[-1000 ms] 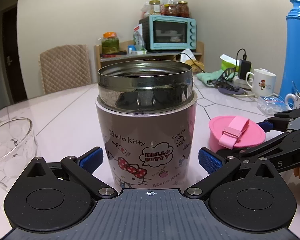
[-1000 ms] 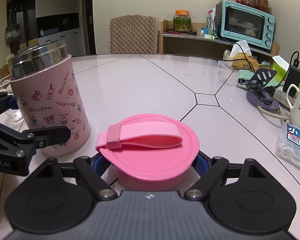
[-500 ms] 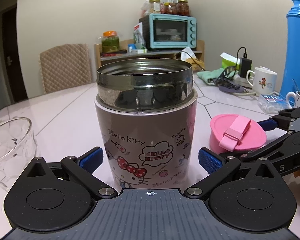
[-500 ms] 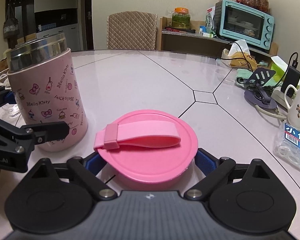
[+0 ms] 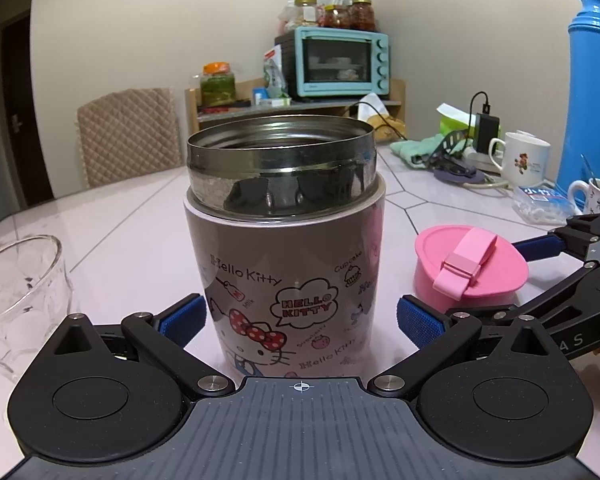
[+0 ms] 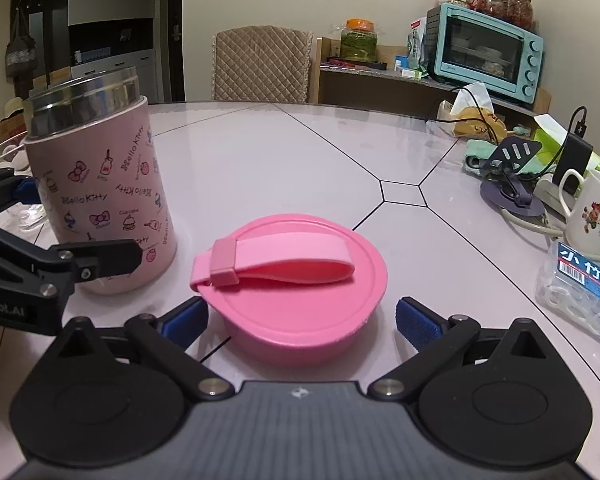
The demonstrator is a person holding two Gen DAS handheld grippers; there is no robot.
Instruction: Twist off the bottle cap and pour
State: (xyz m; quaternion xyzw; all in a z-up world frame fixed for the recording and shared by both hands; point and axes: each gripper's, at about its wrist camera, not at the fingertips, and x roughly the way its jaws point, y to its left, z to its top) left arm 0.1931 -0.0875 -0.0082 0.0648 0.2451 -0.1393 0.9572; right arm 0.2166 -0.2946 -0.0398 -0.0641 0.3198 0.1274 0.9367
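The cap [image 6: 296, 280] sits on the table between the right gripper's [image 6: 300, 316] wide fingers. The left gripper [image 5: 300, 316] brackets the open jar [image 5: 284, 240], fingers spread; close squarely before tipping toward the left glass [image 5: 20, 292].

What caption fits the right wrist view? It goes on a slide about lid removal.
Open right gripper around the pink lid resting on the table, apart from the uncapped flask.

A pale tiled table [image 6: 284, 168] carried the open pink flask [image 5: 288, 240], its pink lid [image 6: 296, 276] just beside, a glass bowl [image 5: 20, 292], two mugs [image 5: 526, 158], a blue thermos [image 5: 594, 100] and what looked like a plastic packet [image 6: 580, 284].
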